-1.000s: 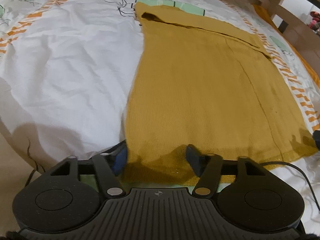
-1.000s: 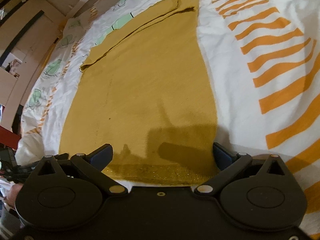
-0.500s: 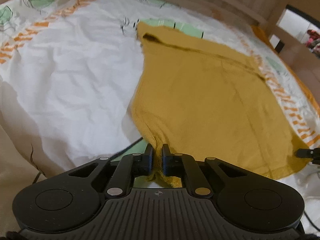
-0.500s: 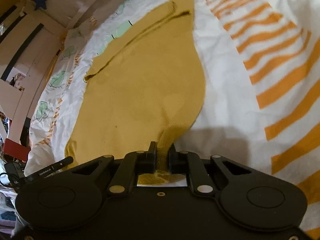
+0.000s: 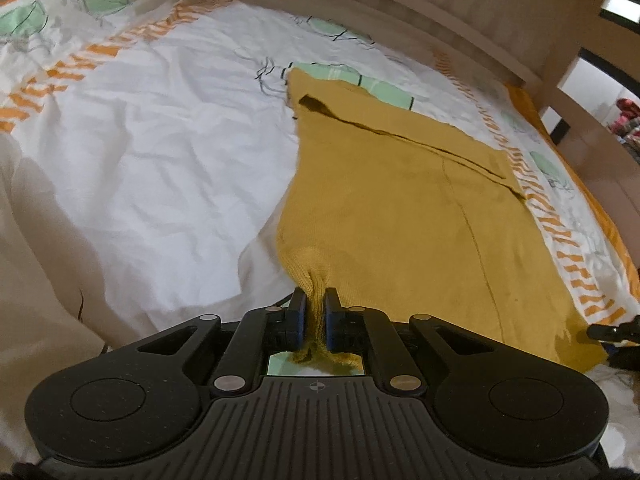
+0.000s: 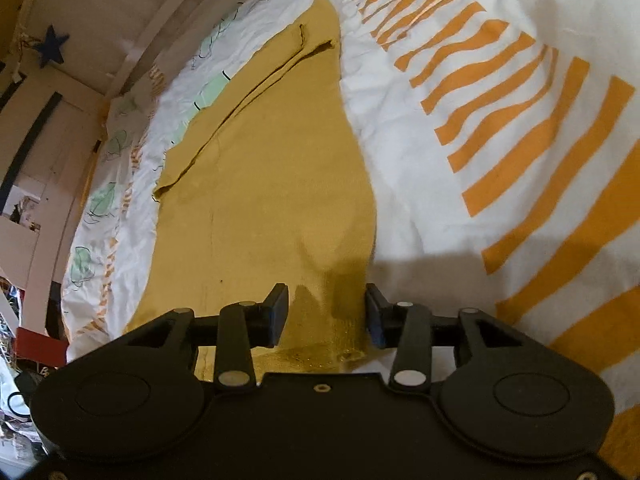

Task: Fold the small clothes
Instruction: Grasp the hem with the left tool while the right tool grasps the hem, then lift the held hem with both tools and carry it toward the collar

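Mustard garment (image 5: 400, 208) flat on bed cover (image 5: 160, 152), near corner pinched by left gripper (image 5: 314, 314); right gripper (image 6: 326, 312) opening astride hem, unclamped. Risk: lopsided lift, skewed fold.

One mustard garment (image 5: 404, 208), one patterned bedsheet (image 5: 168, 152), one blue star (image 6: 51, 46) and two claws (image 5: 314, 320)
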Available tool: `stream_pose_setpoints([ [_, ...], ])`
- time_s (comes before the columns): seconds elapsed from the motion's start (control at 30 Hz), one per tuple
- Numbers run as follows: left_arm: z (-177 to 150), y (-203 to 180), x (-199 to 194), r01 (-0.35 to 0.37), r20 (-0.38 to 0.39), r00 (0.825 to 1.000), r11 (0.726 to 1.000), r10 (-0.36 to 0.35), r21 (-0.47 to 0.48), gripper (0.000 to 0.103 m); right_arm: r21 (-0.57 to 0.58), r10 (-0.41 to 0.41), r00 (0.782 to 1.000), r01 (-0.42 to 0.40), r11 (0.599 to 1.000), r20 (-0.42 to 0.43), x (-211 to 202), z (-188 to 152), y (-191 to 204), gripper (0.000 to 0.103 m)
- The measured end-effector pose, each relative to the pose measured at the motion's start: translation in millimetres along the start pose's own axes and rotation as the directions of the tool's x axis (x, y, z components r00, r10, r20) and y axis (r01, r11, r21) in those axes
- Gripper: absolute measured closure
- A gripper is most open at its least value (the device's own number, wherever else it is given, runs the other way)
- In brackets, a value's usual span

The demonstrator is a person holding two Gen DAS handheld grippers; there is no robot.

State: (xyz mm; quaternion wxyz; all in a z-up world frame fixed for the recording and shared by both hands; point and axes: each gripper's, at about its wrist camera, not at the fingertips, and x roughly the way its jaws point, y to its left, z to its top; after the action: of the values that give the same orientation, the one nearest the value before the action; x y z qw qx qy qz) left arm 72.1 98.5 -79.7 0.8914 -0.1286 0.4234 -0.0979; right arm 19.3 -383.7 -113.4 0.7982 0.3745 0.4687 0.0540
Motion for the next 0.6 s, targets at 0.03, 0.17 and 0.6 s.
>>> stream_pose_setpoints([
  [0.03, -0.1, 2.3, 0.5, 0.002, 0.0, 1.0, 1.0, -0.002, -0.01, 0.095, -0.001, -0.001, 1.0, 0.001, 1.0, -0.001, -0.5, -0.3, -0.7, 0.051],
  [0.17, -0.9, 5.4, 0.8, 0.004, 0.002, 1.0, 1.0, -0.004, -0.022, 0.095, -0.017, -0.017, 1.0, 0.017, 1.0, 0.005, -1.7, -1.2, -0.3, 0.072],
  [0.6, 25.0, -2.9, -14.5, 0.054, 0.104, 0.993, 0.998, -0.049, -0.045, 0.095, -0.111, 0.121, 0.983, -0.106, 0.988, 0.139, -19.1, 15.9, 24.7, 0.089],
])
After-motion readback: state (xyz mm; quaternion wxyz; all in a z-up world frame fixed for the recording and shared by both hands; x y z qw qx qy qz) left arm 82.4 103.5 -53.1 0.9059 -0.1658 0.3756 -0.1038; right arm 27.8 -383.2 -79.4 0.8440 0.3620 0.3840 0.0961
